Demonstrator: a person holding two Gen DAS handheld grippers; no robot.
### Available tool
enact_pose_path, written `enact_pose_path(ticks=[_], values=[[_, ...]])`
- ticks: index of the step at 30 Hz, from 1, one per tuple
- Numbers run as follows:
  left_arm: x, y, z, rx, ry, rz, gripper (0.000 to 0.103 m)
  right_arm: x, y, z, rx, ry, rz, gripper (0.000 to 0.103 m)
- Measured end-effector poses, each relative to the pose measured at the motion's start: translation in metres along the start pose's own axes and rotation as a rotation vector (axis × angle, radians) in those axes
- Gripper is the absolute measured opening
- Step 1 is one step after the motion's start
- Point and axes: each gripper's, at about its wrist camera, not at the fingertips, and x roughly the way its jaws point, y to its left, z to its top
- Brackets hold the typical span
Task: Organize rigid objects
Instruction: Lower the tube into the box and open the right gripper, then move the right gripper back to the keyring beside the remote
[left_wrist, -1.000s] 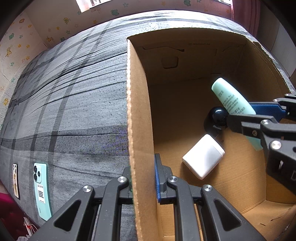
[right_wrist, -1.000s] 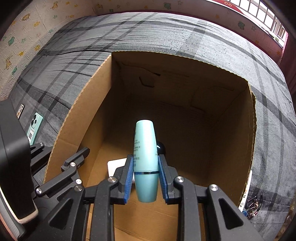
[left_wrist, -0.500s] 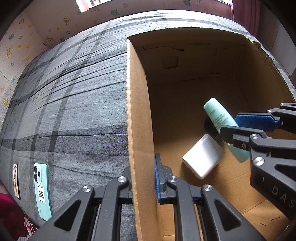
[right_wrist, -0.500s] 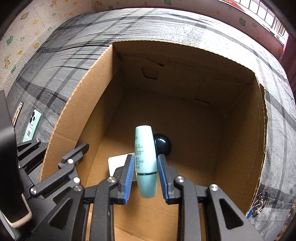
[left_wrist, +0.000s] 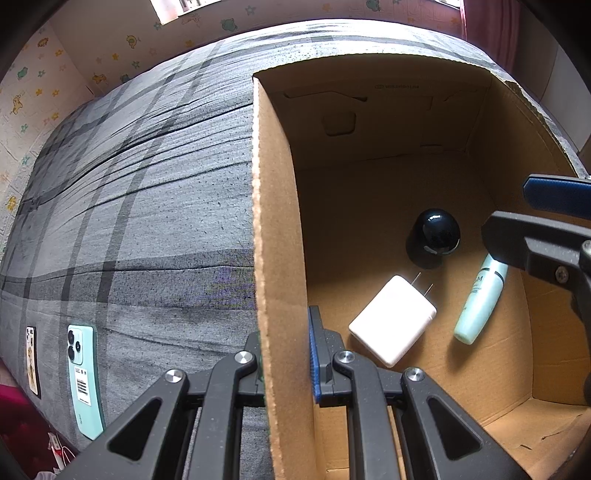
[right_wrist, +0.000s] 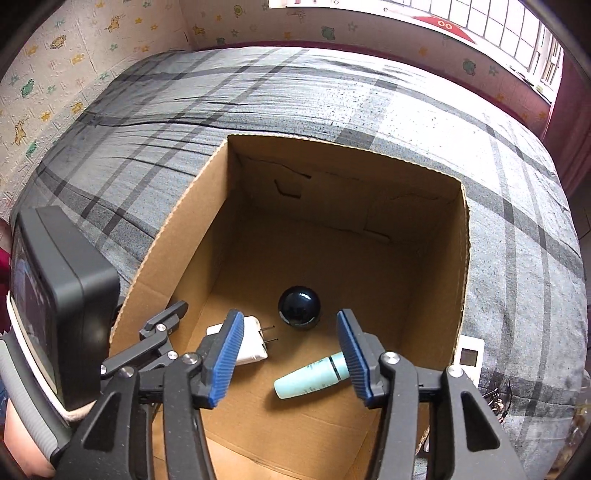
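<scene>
An open cardboard box (left_wrist: 280, 258) (right_wrist: 177, 236) stands on a grey plaid bed. On its floor lie a mint-green tube (left_wrist: 480, 302) (right_wrist: 314, 373), a white plug charger (left_wrist: 393, 319) (right_wrist: 251, 339) and a glossy black round object (left_wrist: 436, 232) (right_wrist: 299, 308). My left gripper (left_wrist: 286, 365) is shut on the box's left wall. My right gripper (right_wrist: 291, 362) is open and empty, held above the box over the tube; its fingers (left_wrist: 535, 240) show at the right of the left wrist view.
A mint-green phone (left_wrist: 83, 373) and a small card (left_wrist: 31, 358) lie on the bed left of the box. A white device (right_wrist: 469, 358) lies by the box's right wall. Patterned wallpaper and a window are behind the bed.
My right gripper opened and let go of the mint-green tube, which now lies on the box floor. The gripper has risen above the box. My left gripper has not moved.
</scene>
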Motion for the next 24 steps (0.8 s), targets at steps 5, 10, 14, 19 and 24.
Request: enact_pose_path(ticks=[5,10,14,19,24], values=[[0.000,0.000,0.000,0.000,0.000,0.000,0.014,-0.010,-0.004,-0.002,0.012,-0.017,0.001,0.077],[0.000,0.001,0.000,-0.003,0.003,-0.004,0.014,-0.021,-0.010,-0.007,0.032,-0.042,-0.006,0.090],[0.001,0.000,0.000,0.000,0.003,0.001,0.014,-0.034,-0.019,-0.011,0.048,-0.076,-0.006,0.102],[0.001,0.000,-0.001,0.001,0.004,0.002,0.014,-0.049,-0.036,-0.019,0.083,-0.113,-0.028,0.103],[0.001,0.002,-0.001,-0.007,0.004,-0.001,0.015,-0.059,-0.067,-0.032,0.136,-0.119,-0.065,0.103]])
